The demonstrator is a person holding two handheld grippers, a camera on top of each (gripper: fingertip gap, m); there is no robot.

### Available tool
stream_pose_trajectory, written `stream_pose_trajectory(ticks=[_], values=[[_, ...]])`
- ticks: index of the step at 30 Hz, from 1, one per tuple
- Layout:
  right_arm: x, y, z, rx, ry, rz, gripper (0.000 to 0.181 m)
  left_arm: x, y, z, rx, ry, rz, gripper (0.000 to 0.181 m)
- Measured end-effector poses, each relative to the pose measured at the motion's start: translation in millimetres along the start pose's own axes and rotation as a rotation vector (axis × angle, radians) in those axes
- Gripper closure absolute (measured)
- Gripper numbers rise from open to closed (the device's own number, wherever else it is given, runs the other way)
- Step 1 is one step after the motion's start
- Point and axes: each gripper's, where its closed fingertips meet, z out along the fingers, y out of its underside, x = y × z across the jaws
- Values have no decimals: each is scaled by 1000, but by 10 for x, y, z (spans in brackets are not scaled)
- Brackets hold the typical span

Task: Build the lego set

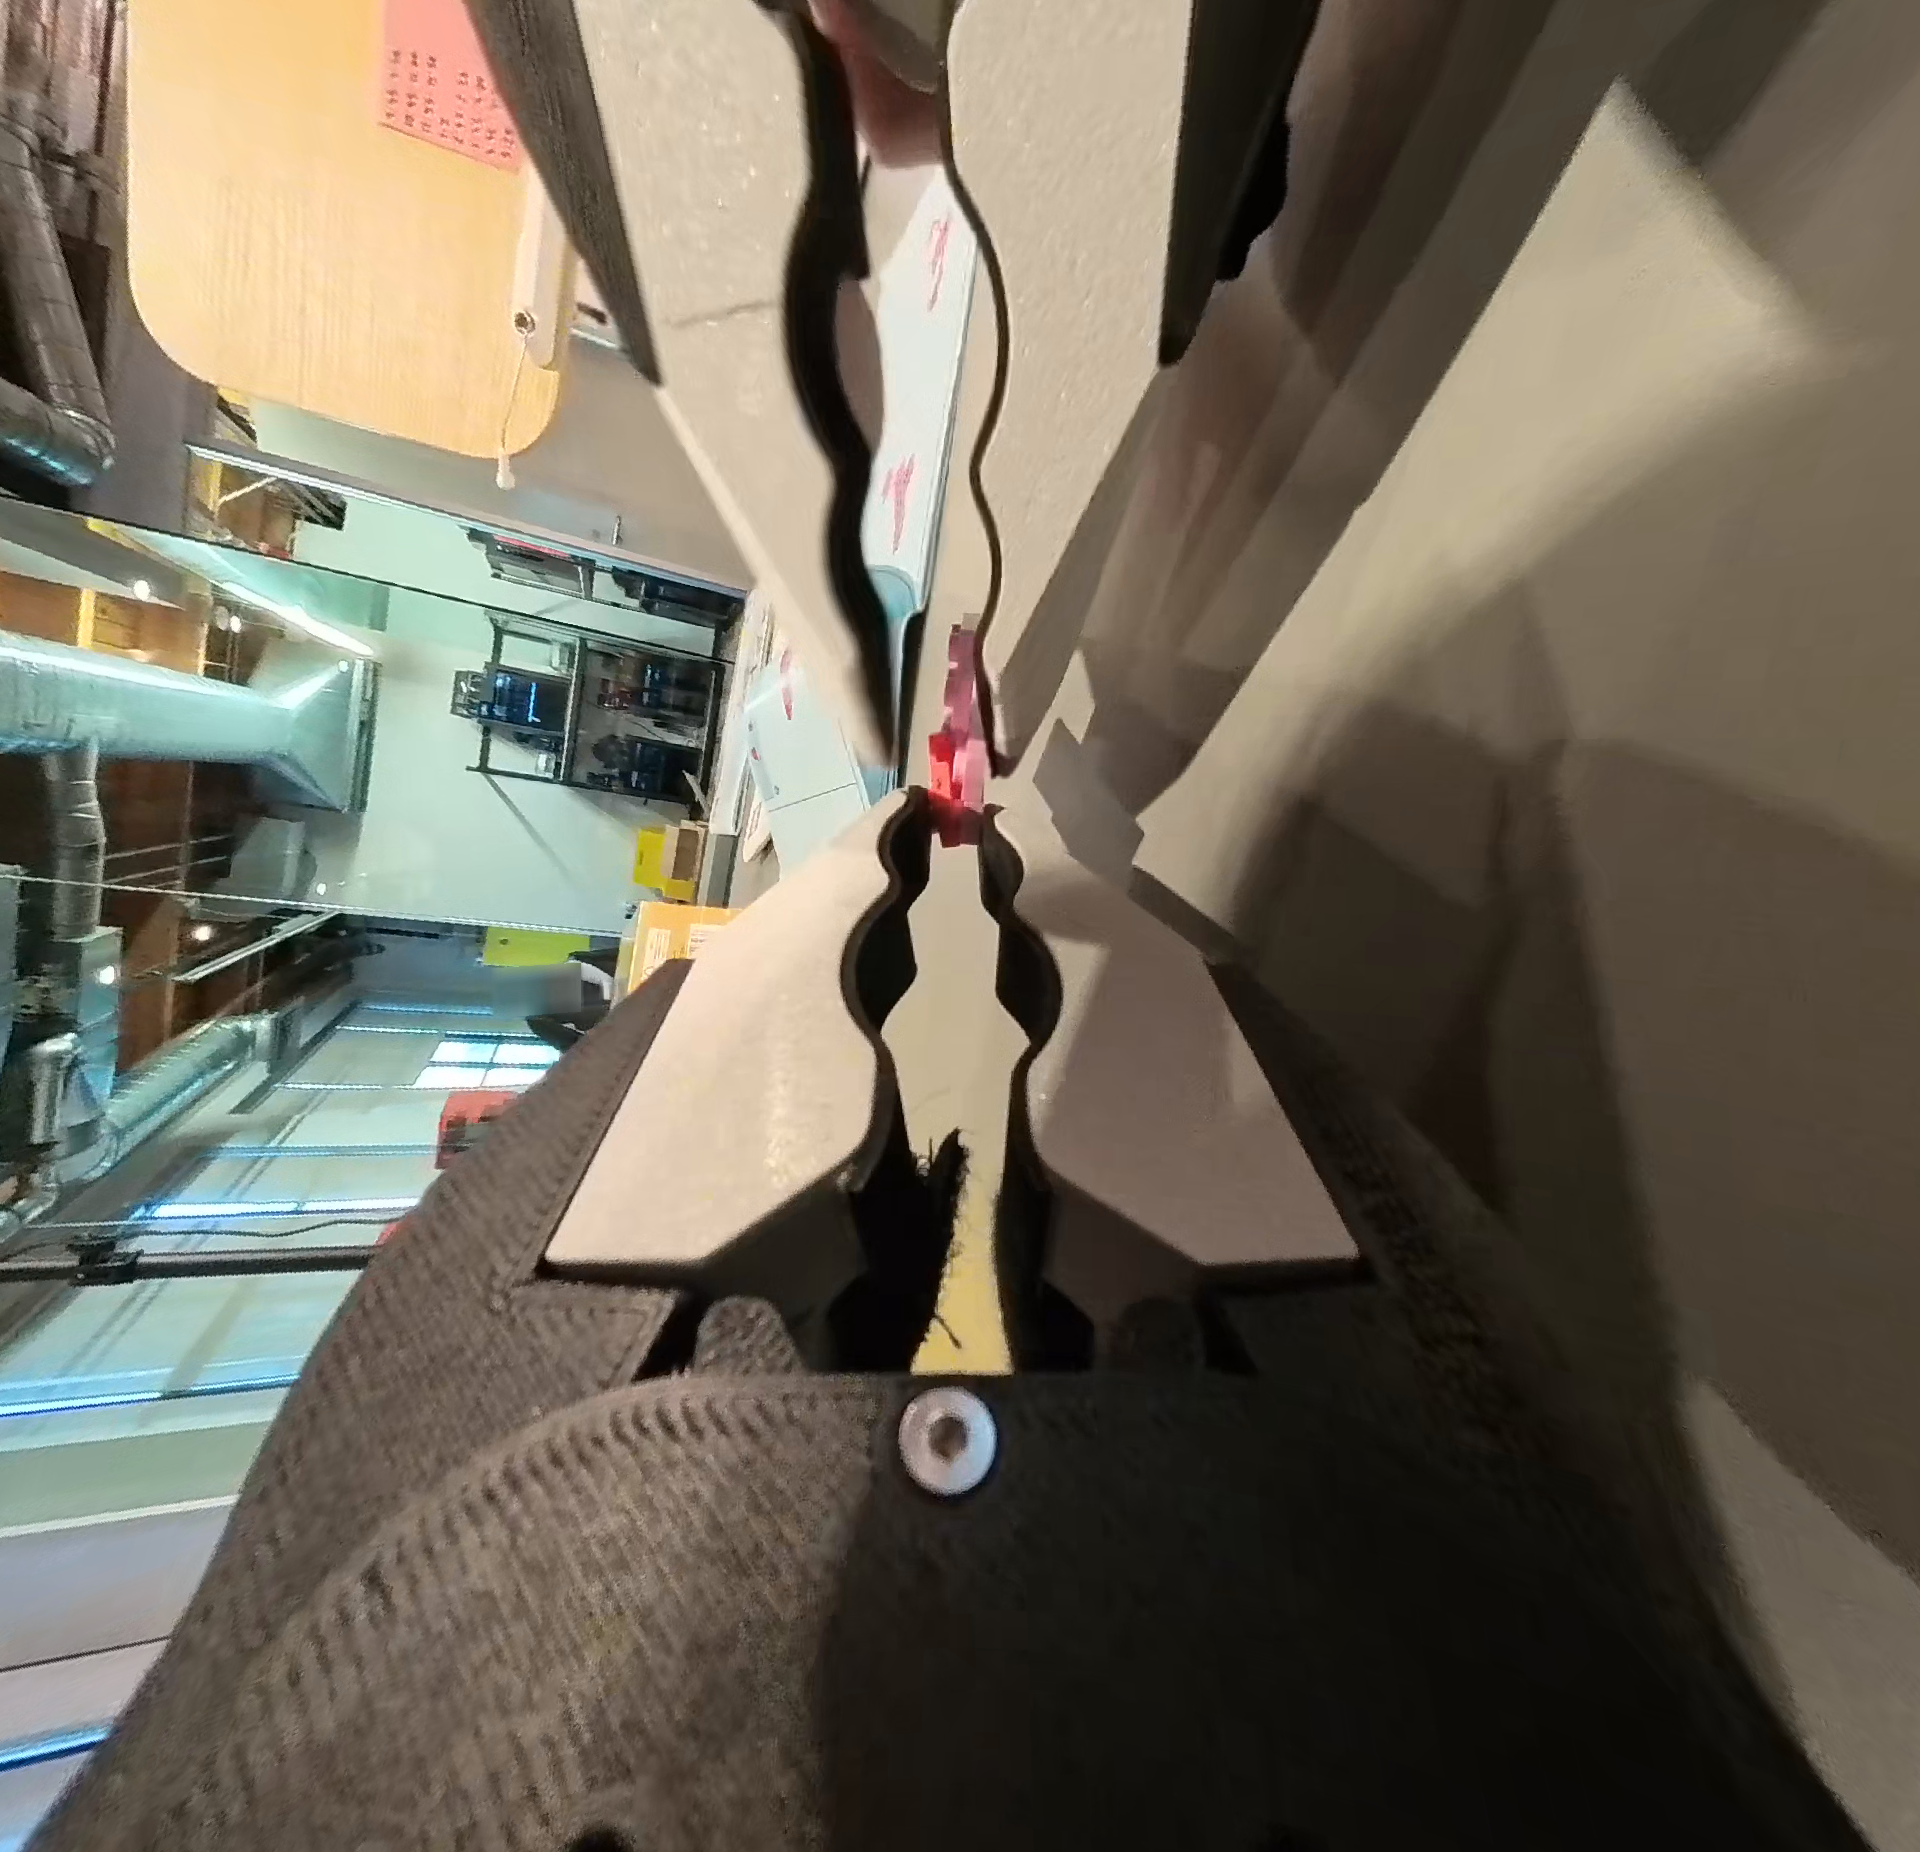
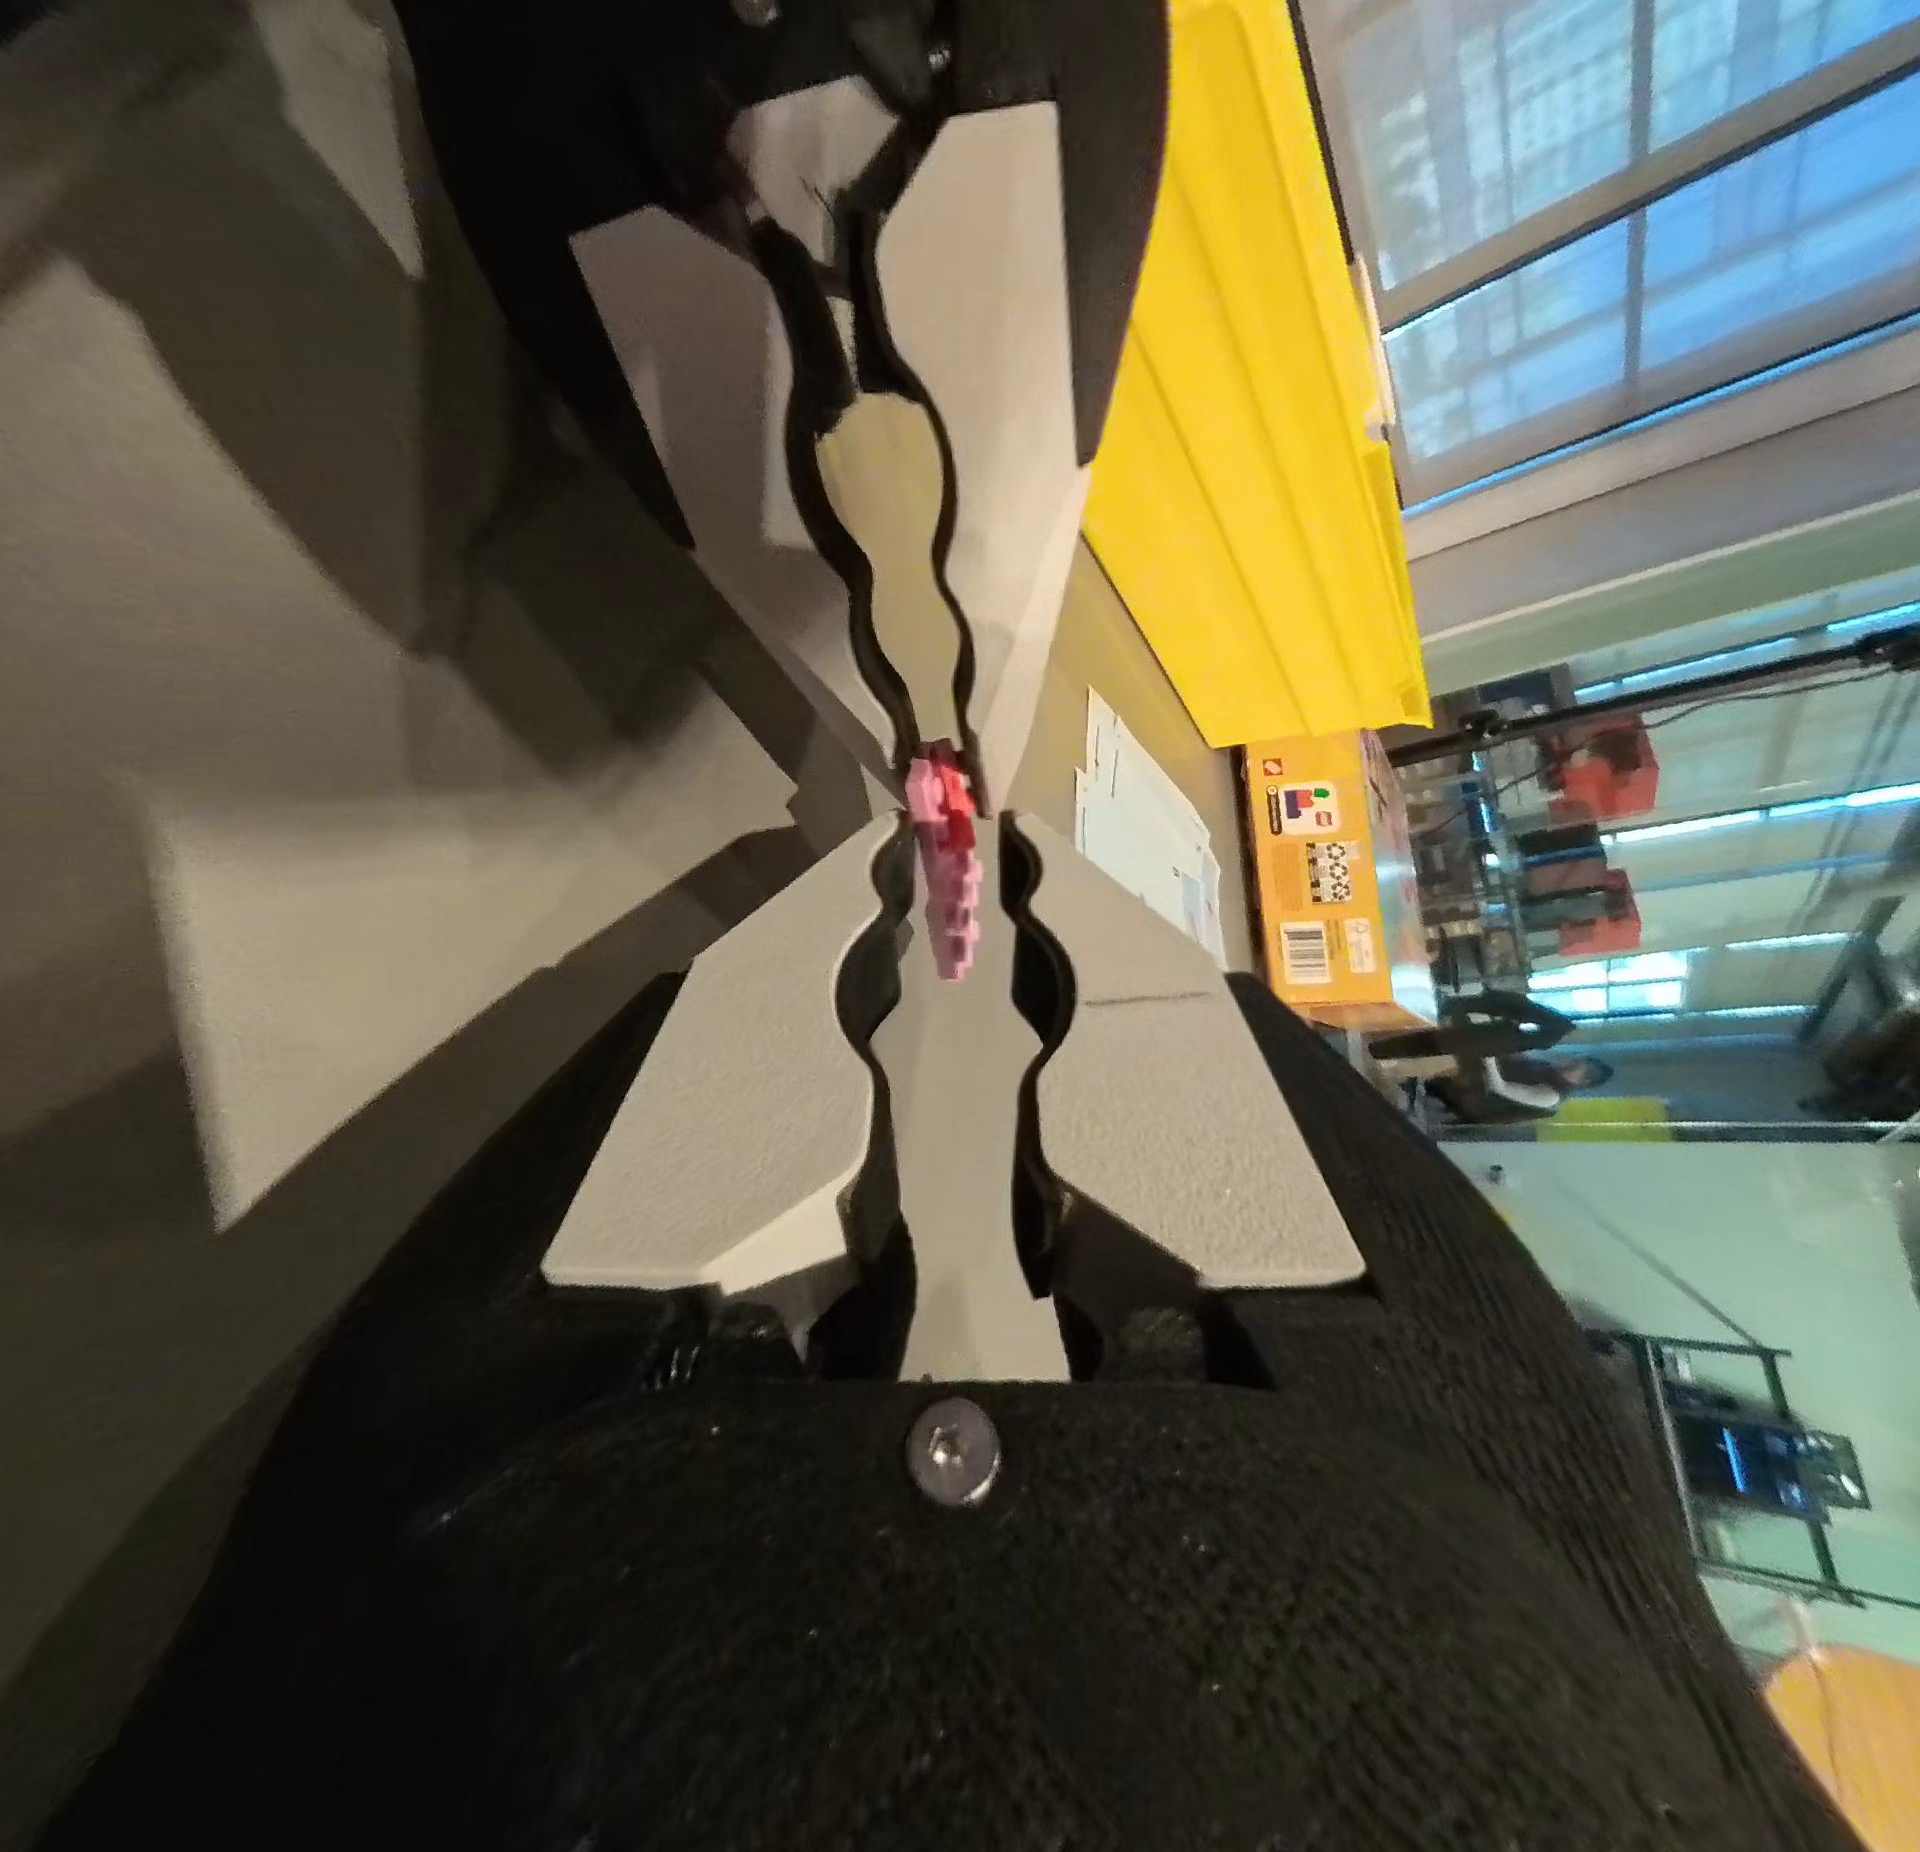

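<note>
A small build of pink plates with a red brick hangs in the air between two grippers that meet tip to tip. My left gripper is shut on the red end of the build. It comes in from the top of the right wrist view. My right gripper straddles the pink part, with a narrow gap showing beside the plate. In the left wrist view it comes from the top, with the pink plates against one finger.
Both views are turned sideways. A yellow bin and an orange box stand at the table's far side. White sheets of paper lie on the table, and also show in the left wrist view. A pale wooden board is behind. Only a small space, under 4 cm, lies between the two pairs of fingers.
</note>
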Motion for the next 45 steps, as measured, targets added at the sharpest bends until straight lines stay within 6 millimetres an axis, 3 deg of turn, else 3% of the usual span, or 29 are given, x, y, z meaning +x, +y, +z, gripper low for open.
stream_pose_trajectory(ticks=[4,8,13,16,19,27,45], values=[[-39,-16,-14,2,-17,-31,177,23,-18,-9,15,21,-22,171],[-103,-39,-36,42,-115,112,178,100,-51,-38,73,102,-80,170],[20,-239,-186,275,-218,442,178,-9,-272,-222,322,242,-376,158],[130,-397,-330,440,-271,587,178,-156,-424,-372,489,361,-602,165],[172,-496,-411,529,-298,644,177,-245,-500,-478,589,442,-721,171],[226,-541,-484,602,-317,700,178,-409,-591,-580,692,363,-777,166],[224,-437,-392,523,-258,690,177,-354,-522,-472,594,355,-757,174]])
